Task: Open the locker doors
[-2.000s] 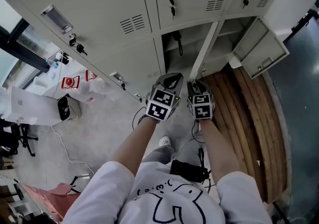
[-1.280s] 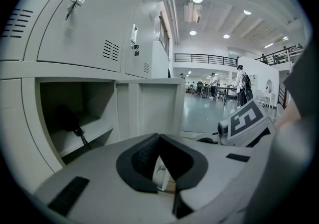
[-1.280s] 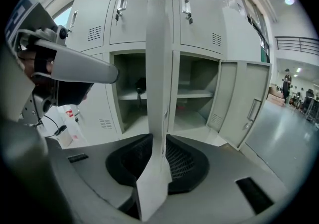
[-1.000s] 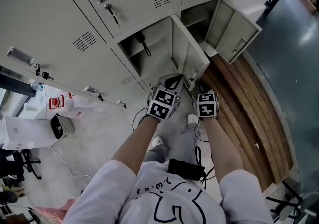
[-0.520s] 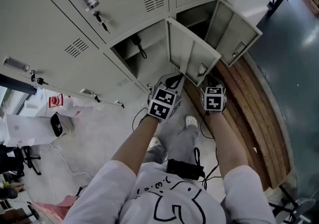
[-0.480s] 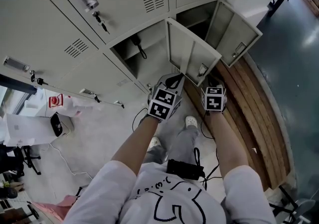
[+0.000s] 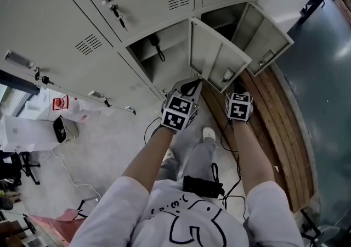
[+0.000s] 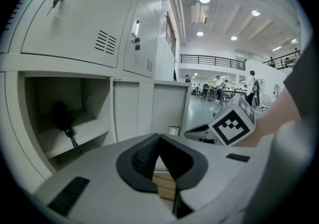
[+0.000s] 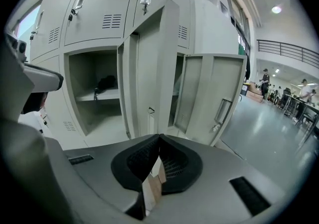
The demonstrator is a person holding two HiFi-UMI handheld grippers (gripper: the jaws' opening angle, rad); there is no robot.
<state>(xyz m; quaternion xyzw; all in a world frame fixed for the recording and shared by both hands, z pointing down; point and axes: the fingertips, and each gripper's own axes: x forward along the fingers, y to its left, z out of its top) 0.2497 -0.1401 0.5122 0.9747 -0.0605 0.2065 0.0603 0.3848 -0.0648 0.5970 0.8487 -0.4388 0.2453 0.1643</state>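
Two locker doors are seen standing open in the upper centre and upper right of the head view: the nearer door juts outward, and the farther door hangs just right of it. A dark item is glimpsed inside the exposed compartment. Below, the left gripper and right gripper are each held tip to tip, with nothing gripped, apart from both doors.

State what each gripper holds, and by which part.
Nothing. The left gripper and the right gripper are both shut and empty; the open locker door stands untouched ahead.
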